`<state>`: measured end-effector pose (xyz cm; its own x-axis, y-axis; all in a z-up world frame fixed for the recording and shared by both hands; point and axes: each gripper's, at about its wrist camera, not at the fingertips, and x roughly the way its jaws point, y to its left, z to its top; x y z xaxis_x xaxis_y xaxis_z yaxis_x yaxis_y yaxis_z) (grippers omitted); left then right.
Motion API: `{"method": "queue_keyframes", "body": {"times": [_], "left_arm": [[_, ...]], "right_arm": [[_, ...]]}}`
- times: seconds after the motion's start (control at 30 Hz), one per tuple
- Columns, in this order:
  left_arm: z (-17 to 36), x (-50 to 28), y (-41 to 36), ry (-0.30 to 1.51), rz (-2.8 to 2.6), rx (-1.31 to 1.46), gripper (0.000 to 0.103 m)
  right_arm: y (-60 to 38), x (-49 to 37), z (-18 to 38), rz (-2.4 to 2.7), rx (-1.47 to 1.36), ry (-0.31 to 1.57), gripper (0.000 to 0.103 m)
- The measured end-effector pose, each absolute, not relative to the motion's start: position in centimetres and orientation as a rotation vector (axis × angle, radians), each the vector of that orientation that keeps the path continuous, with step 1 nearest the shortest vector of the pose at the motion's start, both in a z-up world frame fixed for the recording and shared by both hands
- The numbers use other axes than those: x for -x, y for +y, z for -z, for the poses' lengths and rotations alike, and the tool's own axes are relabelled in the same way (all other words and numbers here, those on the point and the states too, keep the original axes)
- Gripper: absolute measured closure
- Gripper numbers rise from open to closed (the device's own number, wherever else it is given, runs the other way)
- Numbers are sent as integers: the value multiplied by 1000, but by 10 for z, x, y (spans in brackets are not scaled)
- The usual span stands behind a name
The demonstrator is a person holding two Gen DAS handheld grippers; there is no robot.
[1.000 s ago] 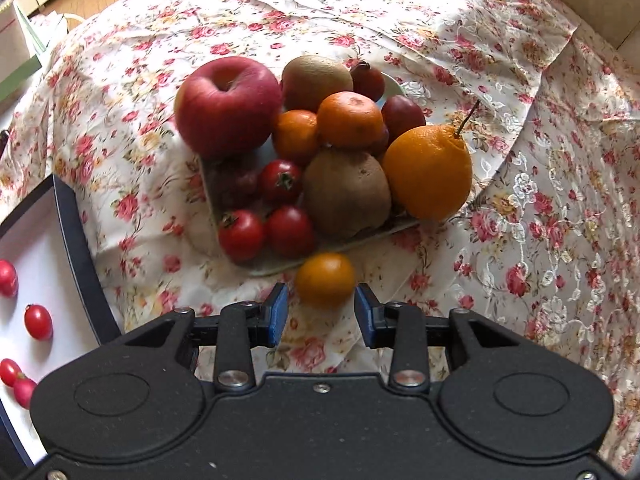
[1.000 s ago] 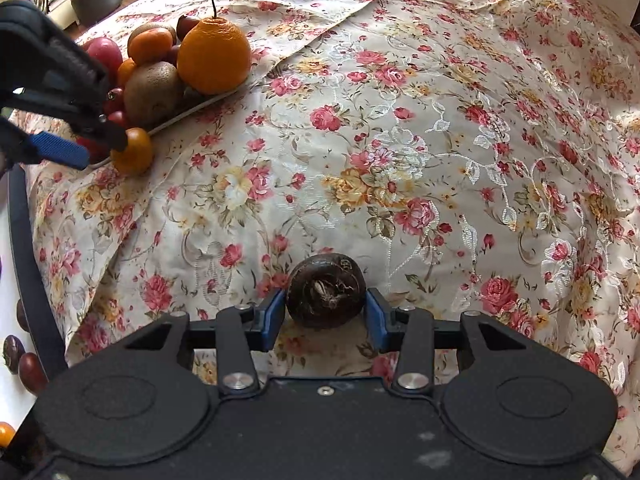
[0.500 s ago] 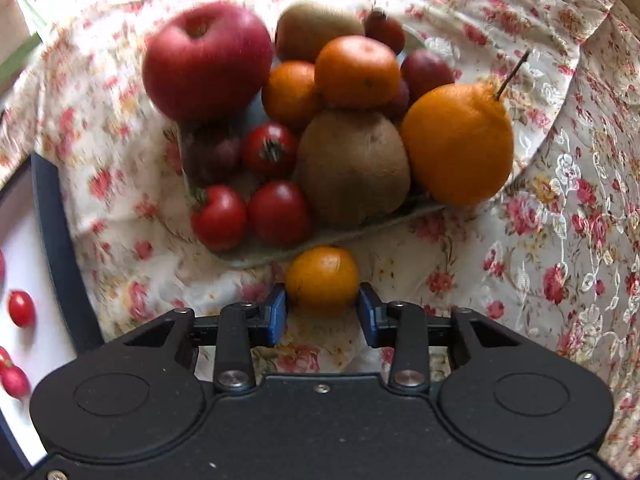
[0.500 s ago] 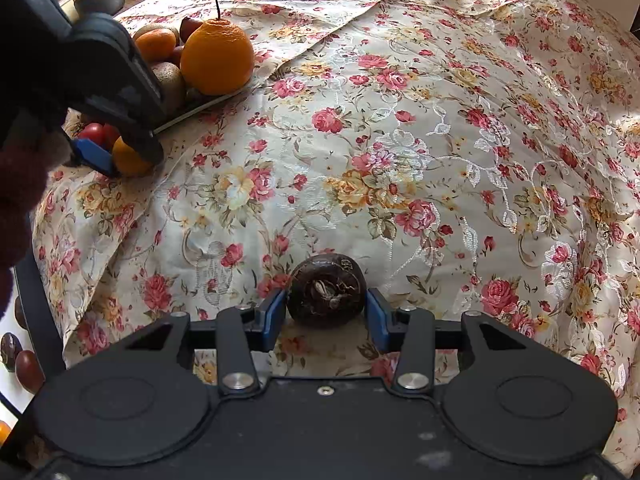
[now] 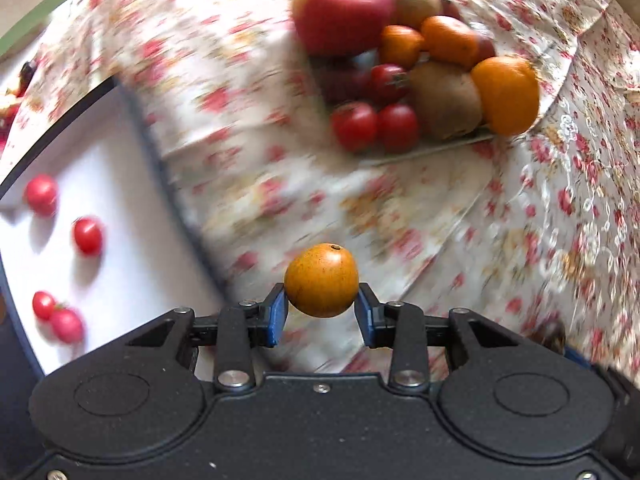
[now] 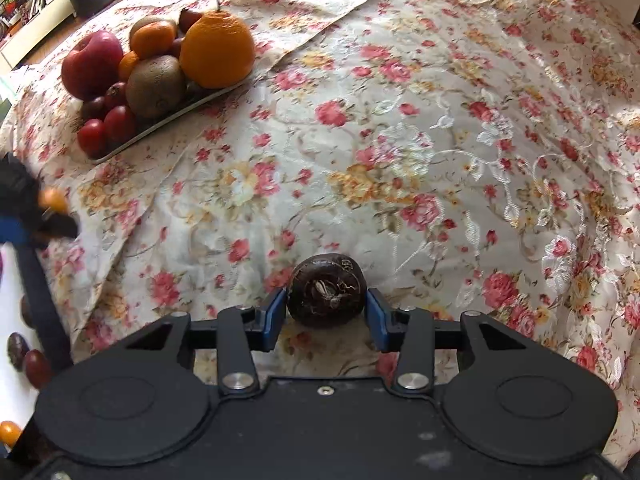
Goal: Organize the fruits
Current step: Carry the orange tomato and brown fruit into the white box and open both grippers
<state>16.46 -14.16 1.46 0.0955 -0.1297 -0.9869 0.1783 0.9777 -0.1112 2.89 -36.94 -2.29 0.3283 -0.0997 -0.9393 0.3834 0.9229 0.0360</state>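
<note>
My left gripper [image 5: 321, 314] is shut on a small orange fruit [image 5: 321, 280] and holds it above the floral cloth, away from the fruit tray [image 5: 420, 148]. That tray holds a red apple [image 5: 340, 12], kiwis, tangerines, tomatoes and a large orange [image 5: 506, 94]. My right gripper [image 6: 326, 318] is shut on a dark brown round fruit [image 6: 326, 290] over the cloth. The fruit tray [image 6: 168, 122] lies far left in the right wrist view, where the left gripper [image 6: 36, 216] shows blurred at the left edge.
A white board with a dark rim [image 5: 120, 240] lies at the left with several small red tomatoes [image 5: 87, 235]. In the right wrist view its edge [image 6: 40, 304] shows dark fruits [image 6: 34, 362] and an orange one. The floral cloth [image 6: 400, 160] covers the table.
My left gripper closed on the small orange fruit, lifted it and pulled back to the left, away from the fruit tray. My right gripper has stayed put with the dark fruit.
</note>
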Motion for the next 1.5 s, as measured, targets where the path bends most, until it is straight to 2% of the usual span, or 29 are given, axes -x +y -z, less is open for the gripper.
{"method": "queue_keyframes", "body": {"times": [0.27, 0.6, 0.63, 0.73, 1.0, 1.33, 1.5], "left_arm": [[-36, -152, -40, 1419, 140, 18, 58], [-18, -175, 61, 1434, -52, 129, 58], [-14, -178, 67, 1441, -63, 138, 59], [-6, -185, 84, 1451, -73, 210, 80], [-11, -192, 93, 1397, -84, 245, 79], [-24, -160, 87, 1329, -97, 240, 79], [-24, -140, 80, 1311, -106, 210, 77]], "right_arm": [[-321, -35, 2, 174, -242, 1211, 58], [-200, -65, -26, -113, -151, 1231, 58], [-186, -70, -27, -139, -141, 1239, 58], [-150, -88, -27, -200, -101, 1264, 58], [-91, -129, -6, -189, -32, 1296, 58], [-78, -137, 3, -167, -6, 1271, 58], [-79, -135, 5, -163, 1, 1273, 61]]}}
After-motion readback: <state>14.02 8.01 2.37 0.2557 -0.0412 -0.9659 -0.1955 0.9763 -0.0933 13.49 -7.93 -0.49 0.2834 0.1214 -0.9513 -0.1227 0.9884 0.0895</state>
